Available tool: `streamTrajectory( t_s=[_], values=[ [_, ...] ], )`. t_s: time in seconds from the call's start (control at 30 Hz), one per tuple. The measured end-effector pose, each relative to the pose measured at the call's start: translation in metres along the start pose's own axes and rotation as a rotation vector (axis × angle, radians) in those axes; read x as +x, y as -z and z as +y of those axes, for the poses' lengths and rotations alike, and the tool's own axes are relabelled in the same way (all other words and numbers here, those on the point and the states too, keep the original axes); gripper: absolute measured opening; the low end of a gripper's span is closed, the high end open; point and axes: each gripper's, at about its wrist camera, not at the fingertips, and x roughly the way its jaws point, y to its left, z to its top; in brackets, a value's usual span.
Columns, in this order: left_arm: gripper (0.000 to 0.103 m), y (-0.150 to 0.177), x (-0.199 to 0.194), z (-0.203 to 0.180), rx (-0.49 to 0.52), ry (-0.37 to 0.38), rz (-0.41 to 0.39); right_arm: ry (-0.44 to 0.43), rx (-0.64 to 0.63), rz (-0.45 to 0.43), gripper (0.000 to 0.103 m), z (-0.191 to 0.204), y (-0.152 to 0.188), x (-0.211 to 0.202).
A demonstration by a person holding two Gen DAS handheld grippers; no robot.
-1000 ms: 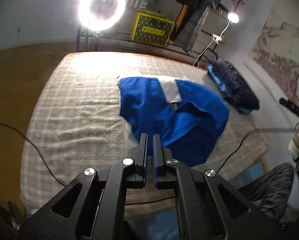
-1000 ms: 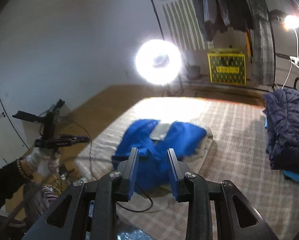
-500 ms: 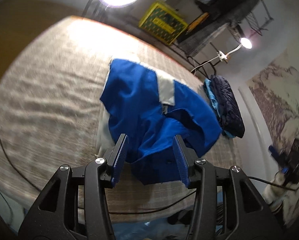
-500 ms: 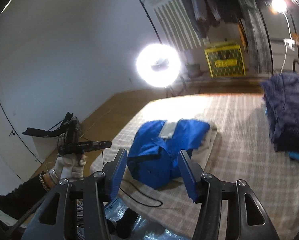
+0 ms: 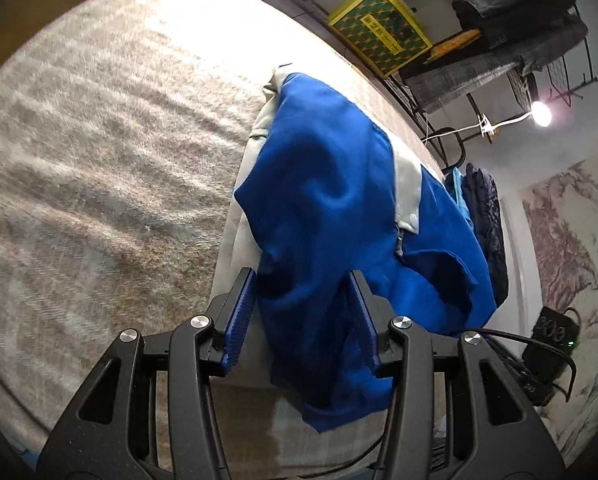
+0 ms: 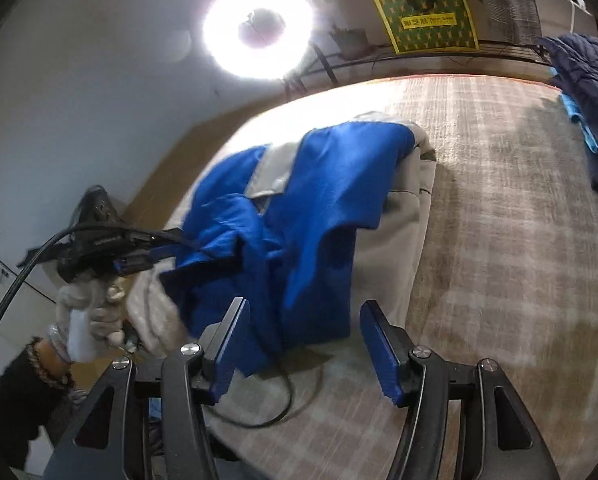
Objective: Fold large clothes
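Crumpled blue jacket on woven plaid blanket

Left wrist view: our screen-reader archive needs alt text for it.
The open left tool straddles a fold of a rumpled blue jacket with grey lining, lying on a plaid bed cover. A dark jacket lies at the far edge.

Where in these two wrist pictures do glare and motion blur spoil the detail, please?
Left wrist view: the far plaid blanket is washed out white by glare. Right wrist view: the ring light blooms, and the gloved left hand is smeared by motion, while the blue jacket reads clearly.
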Motion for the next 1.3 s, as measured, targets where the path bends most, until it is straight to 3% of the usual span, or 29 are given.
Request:
streamTrajectory(
  t_s=[0.07, 0.1, 0.13, 0.2, 0.27, 0.3, 0.4, 0.53, 0.63, 0.7, 0.8, 0.87, 0.97, 1.07, 1.3],
  values=[
    [0.045, -0.001, 0.005, 0.000, 0.001, 0.031, 0.011, -0.022, 0.043, 0.006, 0.060, -0.009, -0.003, 0.010],
    [0.031, -0.001, 0.006, -0.003, 0.021, 0.028, 0.012, -0.048, 0.071, 0.009, 0.056, -0.014, -0.006, 0.016],
    [0.015, 0.000, 0.008, -0.007, 0.047, 0.014, 0.014, -0.070, 0.087, 0.011, 0.049, -0.017, -0.007, 0.019],
    [0.005, 0.002, 0.010, -0.014, 0.073, 0.020, 0.019, -0.119, 0.120, 0.027, 0.015, -0.023, -0.009, 0.028],
    [0.003, 0.005, 0.002, -0.022, 0.069, 0.051, 0.013, -0.176, 0.169, 0.024, 0.003, -0.030, -0.010, 0.030],
    [0.002, 0.007, -0.003, -0.024, 0.065, 0.069, 0.010, -0.197, 0.192, 0.021, 0.002, -0.032, -0.009, 0.027],
    [0.002, 0.019, -0.021, -0.032, 0.064, 0.111, 0.003, -0.321, 0.271, -0.008, 0.001, -0.036, -0.003, 0.005],
    [0.002, 0.031, -0.009, -0.017, 0.067, 0.047, 0.052, -0.357, 0.315, 0.004, 0.000, -0.049, 0.018, -0.004],
    [0.002, 0.036, 0.007, 0.001, 0.023, 0.024, 0.090, -0.288, 0.376, 0.096, 0.000, -0.062, 0.040, 0.027],
    [0.002, 0.036, 0.005, -0.005, 0.078, -0.004, 0.079, -0.266, 0.367, 0.096, 0.000, -0.060, 0.043, 0.035],
    [0.002, 0.037, 0.000, -0.016, 0.128, -0.037, 0.079, -0.175, 0.240, 0.090, 0.000, -0.038, 0.034, 0.026],
    [0.007, 0.038, -0.007, -0.019, 0.137, -0.051, 0.072, -0.135, 0.171, 0.080, 0.009, -0.024, 0.030, 0.013],
    [0.018, 0.046, -0.029, -0.027, 0.213, -0.072, 0.023, -0.087, 0.085, 0.021, 0.032, -0.008, 0.026, -0.011],
    [0.022, 0.052, -0.057, -0.045, 0.318, -0.106, -0.040, -0.024, -0.005, -0.084, 0.033, 0.012, 0.026, -0.055],
    [0.022, 0.073, -0.151, -0.105, 0.414, -0.009, -0.200, 0.126, -0.181, -0.297, 0.035, 0.043, 0.035, -0.172]
  ],
)
